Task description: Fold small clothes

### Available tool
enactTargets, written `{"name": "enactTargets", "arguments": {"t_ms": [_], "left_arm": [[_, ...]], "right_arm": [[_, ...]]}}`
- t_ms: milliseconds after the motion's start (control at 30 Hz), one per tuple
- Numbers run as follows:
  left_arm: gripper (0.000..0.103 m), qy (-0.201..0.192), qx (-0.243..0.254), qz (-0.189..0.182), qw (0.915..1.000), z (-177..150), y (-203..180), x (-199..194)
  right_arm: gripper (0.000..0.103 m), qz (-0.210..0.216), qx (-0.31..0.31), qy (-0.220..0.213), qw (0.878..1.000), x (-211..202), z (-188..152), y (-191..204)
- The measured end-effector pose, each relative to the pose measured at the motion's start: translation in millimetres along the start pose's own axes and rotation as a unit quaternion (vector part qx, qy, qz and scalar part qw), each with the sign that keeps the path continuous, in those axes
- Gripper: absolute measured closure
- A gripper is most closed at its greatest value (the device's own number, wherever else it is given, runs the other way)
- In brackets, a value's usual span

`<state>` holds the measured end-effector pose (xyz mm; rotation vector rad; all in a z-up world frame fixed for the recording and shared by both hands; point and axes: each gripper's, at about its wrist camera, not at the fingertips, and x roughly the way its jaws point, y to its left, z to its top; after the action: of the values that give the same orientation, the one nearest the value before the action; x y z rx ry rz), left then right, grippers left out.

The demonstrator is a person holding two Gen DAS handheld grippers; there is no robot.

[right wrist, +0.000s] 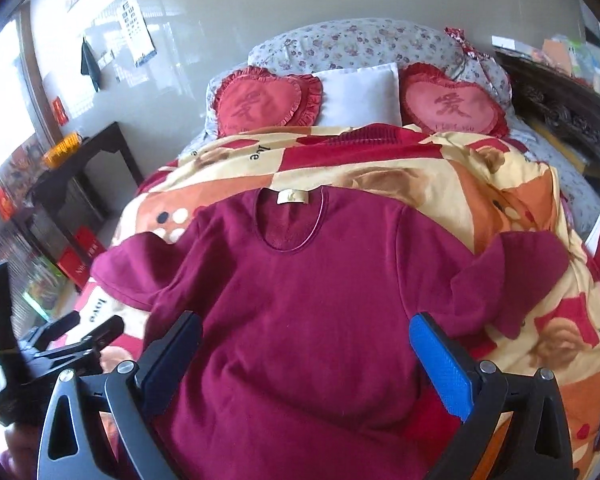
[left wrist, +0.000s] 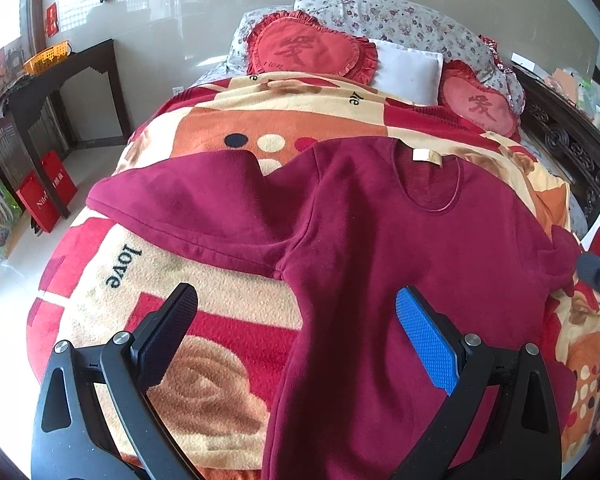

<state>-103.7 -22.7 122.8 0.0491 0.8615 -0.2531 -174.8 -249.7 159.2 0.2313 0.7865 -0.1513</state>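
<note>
Where the maroon shirt lies face up on the bed's patterned blanket, I see its neckline and label toward the pillows and both short sleeves spread out to the sides. My left tongs hover spread wide over the shirt's left edge, one pad above the blanket, the blue pad above the cloth, gripping nothing. My right tongs hang equally wide over the shirt's lower body, also empty. Beyond the blanket sit two red heart cushions with a white pillow between them. A dark side table stands left of the bed.
</note>
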Motion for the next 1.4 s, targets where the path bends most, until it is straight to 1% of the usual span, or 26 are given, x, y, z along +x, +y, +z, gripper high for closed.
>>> {"name": "enactTargets", "arguments": {"t_ms": [133,300,500,933,1400], "left_arm": [[0.003,0.007,-0.011,-0.007,0.9999,1,0,10],[0.003,0.011,-0.007,-0.002,0.9999,2,-2,20],[0.003,0.019,-0.006,-0.001,0.9998,1,-1,30],[0.003,0.025,-0.008,0.009,0.9996,0,2,41],[0.003,0.029,-0.003,0.012,0.9995,1,0,44]], "right_arm": [[0.0,-0.027,0.003,0.003,1.0,17,-2,4],[0.0,-0.027,0.009,0.024,0.999,38,-5,8],[0.0,-0.031,0.006,0.039,0.999,53,-8,15],[0.0,-0.037,0.003,0.055,0.998,69,-8,22],[0.0,-0.041,0.004,0.058,0.997,74,-6,20]]}}
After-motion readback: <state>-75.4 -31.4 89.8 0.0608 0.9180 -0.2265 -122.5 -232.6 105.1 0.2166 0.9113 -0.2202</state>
